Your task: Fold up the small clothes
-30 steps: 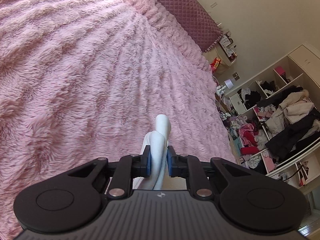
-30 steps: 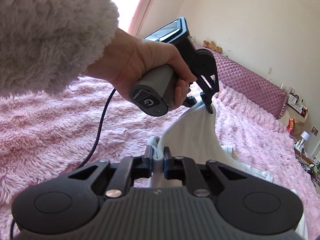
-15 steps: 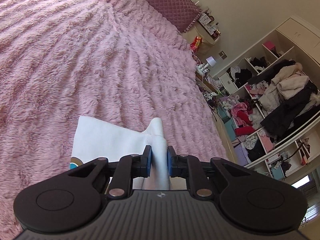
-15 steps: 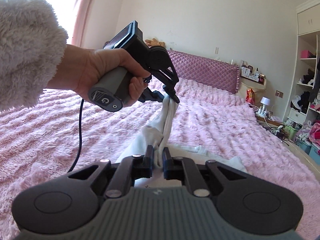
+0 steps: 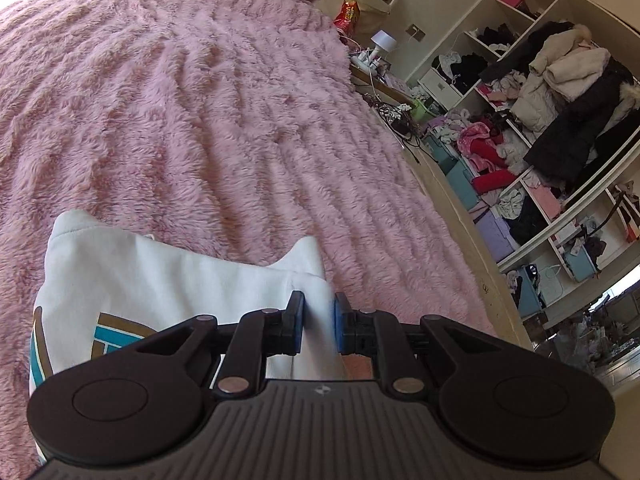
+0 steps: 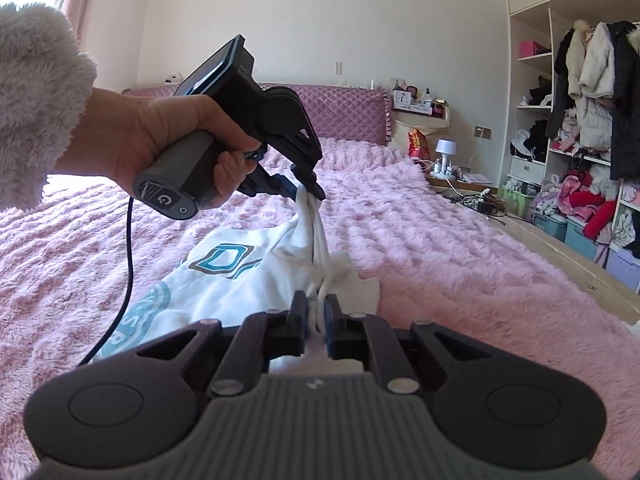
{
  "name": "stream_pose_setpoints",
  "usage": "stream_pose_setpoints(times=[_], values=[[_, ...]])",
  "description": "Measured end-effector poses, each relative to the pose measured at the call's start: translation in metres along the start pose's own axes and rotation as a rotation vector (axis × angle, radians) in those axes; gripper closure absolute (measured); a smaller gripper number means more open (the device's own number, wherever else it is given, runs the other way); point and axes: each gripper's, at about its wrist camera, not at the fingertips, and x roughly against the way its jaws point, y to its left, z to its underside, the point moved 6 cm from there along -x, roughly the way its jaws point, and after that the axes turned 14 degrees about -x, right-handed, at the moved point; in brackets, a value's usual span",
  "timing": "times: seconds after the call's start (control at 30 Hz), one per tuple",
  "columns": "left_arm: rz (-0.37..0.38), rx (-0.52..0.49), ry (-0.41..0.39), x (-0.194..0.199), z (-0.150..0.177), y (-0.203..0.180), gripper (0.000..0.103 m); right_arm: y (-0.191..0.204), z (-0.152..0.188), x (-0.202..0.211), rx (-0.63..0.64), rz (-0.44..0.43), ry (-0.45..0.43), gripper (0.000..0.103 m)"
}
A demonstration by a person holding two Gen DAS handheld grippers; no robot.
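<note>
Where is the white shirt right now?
The white shirt lies partly on the pink bedspread, one bunched edge pinched by both the left gripper and right gripper.

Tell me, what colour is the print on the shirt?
Teal with brown outlines on the white shirt; right wrist view.

White shirt: lower portion hidden behind left gripper body; printed lettering only partly visible, unreadable. Fabric clamped inside right gripper concealed. Items on wardrobe shelves too small to identify.
</note>
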Motion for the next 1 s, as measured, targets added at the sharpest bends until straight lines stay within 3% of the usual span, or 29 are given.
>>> stream_pose_setpoints(times=[0.17,0.5,0.73,0.77,0.87,1.0], values=[[-0.027,-0.019,0.047,-0.028,0.013,-0.019,0.087,-0.038,0.015,-0.005,-0.055,0.035,0.036,0.101],[-0.075,-0.034,0.091,-0.059,0.029,-0.028,0.087,-0.077,0.031,-0.025,-0.107,0.108,0.094,0.103],[-0.092,-0.073,0.113,-0.085,0.044,-0.033,0.083,-0.096,0.031,-0.01,-0.363,0.036,0.14,0.083],[-0.08,-0.067,0.11,-0.084,0.044,-0.034,0.078,-0.1,0.032,-0.009,-0.41,0.011,0.154,0.082],[-0.023,-0.031,0.098,-0.072,0.037,-0.038,0.078,-0.101,0.039,-0.006,-0.483,-0.046,0.198,0.077],[0.026,-0.079,0.049,-0.022,0.027,-0.042,0.077,-0.099,0.047,-0.007,-0.537,-0.084,0.229,0.076]])
